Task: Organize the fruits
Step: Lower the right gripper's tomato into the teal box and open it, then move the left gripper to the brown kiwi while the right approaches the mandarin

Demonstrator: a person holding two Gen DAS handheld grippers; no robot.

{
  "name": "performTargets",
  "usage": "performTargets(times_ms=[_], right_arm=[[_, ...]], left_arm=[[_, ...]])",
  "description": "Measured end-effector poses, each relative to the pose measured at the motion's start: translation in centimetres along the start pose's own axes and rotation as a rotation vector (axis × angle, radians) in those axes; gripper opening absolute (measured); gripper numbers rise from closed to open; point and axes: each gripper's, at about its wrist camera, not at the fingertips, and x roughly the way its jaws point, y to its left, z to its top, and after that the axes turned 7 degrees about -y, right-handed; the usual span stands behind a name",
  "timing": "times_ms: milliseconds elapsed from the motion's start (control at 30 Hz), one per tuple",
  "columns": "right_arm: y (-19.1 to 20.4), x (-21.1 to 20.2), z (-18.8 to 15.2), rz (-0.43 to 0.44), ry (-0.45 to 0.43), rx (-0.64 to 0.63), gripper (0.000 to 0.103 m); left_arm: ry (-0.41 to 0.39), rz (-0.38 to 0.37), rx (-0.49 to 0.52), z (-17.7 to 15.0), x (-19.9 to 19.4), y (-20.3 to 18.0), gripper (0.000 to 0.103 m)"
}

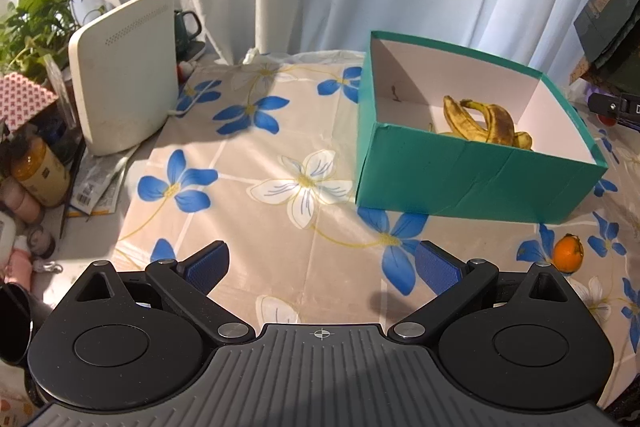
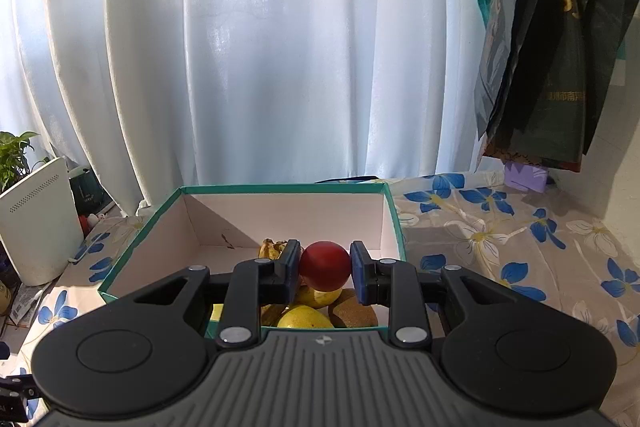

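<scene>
A red fruit [image 2: 324, 265] is clenched between the pads of the right gripper [image 2: 325, 267], held above the near end of the teal box [image 2: 280, 187]. Directly beneath it, yellow fruits [image 2: 306, 318] and a brown kiwi-like fruit [image 2: 356, 309] are piled against the near wall, with spotted bananas [image 2: 274, 247] just behind. A gentle release is judged best once the fruit is lowered onto a gap, since a drop onto the pile could bruise it or send it rolling. The near rim must be cleared by the fingers on withdrawal. Farther in, the box floor is seen bare, so room is available there. The left gripper [image 1: 320, 267] is spread wide and holds nothing, over the floral cloth [image 1: 256, 163]. An orange fruit [image 1: 569, 251] is left on the cloth, outside the box near its front corner.
</scene>
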Motion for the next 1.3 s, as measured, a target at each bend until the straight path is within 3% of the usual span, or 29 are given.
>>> performTargets(times_ms=[400, 1000, 1100, 1200, 1233, 1267, 1300], right_arm=[[0.1, 6.7, -2.6, -0.014, 0.122, -0.027, 0.026], [-0.2, 8.9, -4.0, -0.012, 0.182, -0.047, 0.029], [-0.2, 8.8, -4.0, 0.03, 0.182, -0.04, 0.042], [0.3, 7.9, -3.7, 0.066, 0.15, -0.043, 0.073], [0.3, 7.4, -3.6, 0.059, 0.122, -0.05, 0.093], [0.4, 6.7, -3.3, 0.061, 0.08, -0.056, 0.101], [0.3, 5.9, -3.0, 0.078, 0.048, -0.055, 0.102]], left_arm=[[0.031, 0.058, 0.021, -0.5, 0.2, -0.2, 0.102], [0.055, 0.074, 0.037, -0.5, 0.8, -0.3, 0.102], [0.061, 0.067, 0.044, -0.6, 1.0, -0.4, 0.102], [0.062, 0.06, 0.052, -0.6, 0.9, -0.5, 0.102], [0.062, 0.059, 0.052, -0.6, 0.9, -0.5, 0.102], [0.061, 0.059, 0.053, -0.6, 0.9, -0.5, 0.102], [0.062, 0.059, 0.053, -0.6, 0.9, -0.5, 0.102]])
